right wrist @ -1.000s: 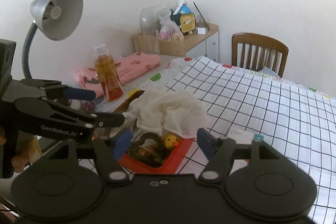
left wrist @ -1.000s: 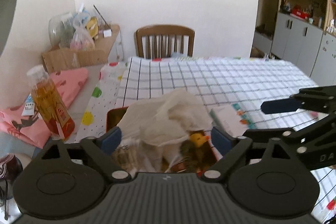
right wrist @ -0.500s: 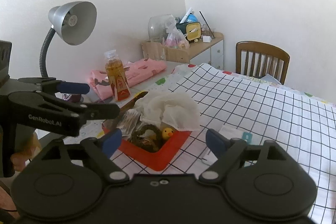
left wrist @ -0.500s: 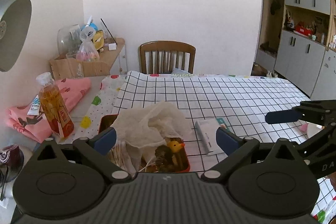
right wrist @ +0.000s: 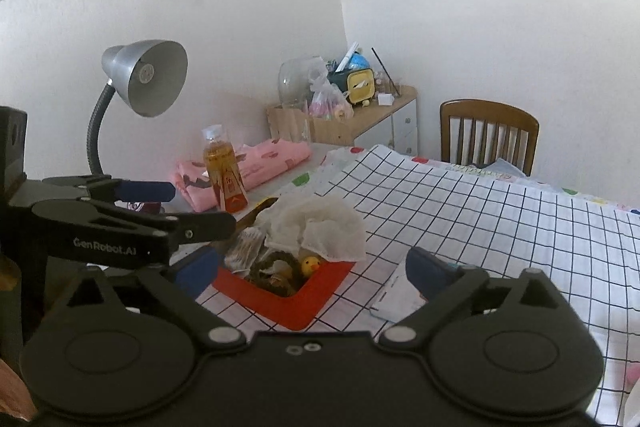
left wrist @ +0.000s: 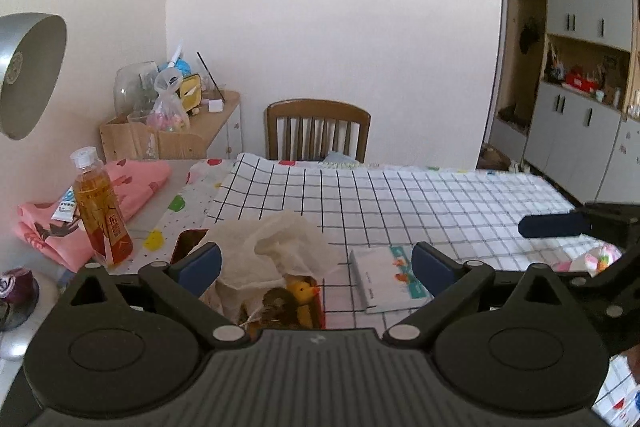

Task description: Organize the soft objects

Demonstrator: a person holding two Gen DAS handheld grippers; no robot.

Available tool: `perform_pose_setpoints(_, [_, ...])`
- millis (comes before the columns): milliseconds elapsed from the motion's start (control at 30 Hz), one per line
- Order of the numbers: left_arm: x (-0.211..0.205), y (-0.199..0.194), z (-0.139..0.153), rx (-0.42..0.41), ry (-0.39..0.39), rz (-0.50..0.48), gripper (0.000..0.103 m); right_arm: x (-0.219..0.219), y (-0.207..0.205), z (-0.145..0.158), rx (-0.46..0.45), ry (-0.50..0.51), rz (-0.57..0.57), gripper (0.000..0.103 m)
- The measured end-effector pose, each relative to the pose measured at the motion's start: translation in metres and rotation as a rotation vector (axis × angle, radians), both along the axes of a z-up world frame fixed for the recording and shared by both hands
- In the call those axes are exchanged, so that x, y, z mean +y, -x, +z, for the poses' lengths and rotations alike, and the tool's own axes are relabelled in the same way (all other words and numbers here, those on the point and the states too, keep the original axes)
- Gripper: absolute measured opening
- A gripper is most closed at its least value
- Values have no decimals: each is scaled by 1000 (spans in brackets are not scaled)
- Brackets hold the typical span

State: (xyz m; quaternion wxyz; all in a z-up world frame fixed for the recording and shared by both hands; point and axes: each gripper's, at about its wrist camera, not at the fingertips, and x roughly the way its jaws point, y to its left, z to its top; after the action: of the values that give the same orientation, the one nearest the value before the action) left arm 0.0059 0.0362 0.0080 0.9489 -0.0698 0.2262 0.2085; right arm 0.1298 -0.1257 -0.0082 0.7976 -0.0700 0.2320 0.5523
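Observation:
A red tray point(right wrist: 280, 301) on the checked tablecloth holds a crumpled white cloth point(right wrist: 320, 227), a small yellow duck point(right wrist: 310, 265), a brown coiled thing point(right wrist: 272, 269) and a clear packet point(right wrist: 244, 247). My right gripper point(right wrist: 314, 269) hangs short of and above the tray, its jaws opening wide with nothing between the pads. My left gripper point(left wrist: 316, 263) is open too, held back from the cloth point(left wrist: 272, 247) and duck point(left wrist: 302, 291), touching neither. It shows from the side in the right wrist view point(right wrist: 192, 207), left of the tray.
A white tissue pack point(left wrist: 384, 279) lies right of the tray. A tea bottle point(left wrist: 102, 211), folded pink fabric point(left wrist: 132, 183) and a grey lamp point(right wrist: 148, 79) stand on the left. A wooden chair point(left wrist: 318, 131) is at the far end. A pink-white soft thing point(left wrist: 596, 261) lies at the right.
Both grippers have drawn back and risen from the tray, which now looks smaller and lower in view. The right gripper's jaws have spread wider.

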Motion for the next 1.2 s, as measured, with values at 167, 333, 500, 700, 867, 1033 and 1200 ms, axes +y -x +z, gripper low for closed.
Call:
perform_pose_setpoints(167, [-7,3,3,-17,-1,-6,102,-10,-2,0,7,-22,-7,103])
perform_pose_setpoints(333, [-11,4,4,-24,-14,8,102,-16,-4,1,13,-50,-26,103])
perform_pose_setpoints(500, [-14,7,5,-35,9,-9,102,-23,-6,2,16,-78,-43,103])
perform_pose_setpoints(700, [-18,8,7,-50,15,-5,102,-28,-8,5,15,-100,-70,103])
perform_pose_setpoints(867, [-20,8,8,-67,26,-10,102,-32,-8,5,16,-115,-77,103])
perform_pose_setpoints(1033, [-24,6,7,-65,2,-33,102,-35,-7,5,14,-127,-92,103])
perform_pose_setpoints(1200, [-28,6,7,-66,-9,-36,102,-36,-7,5,17,-134,-113,103])
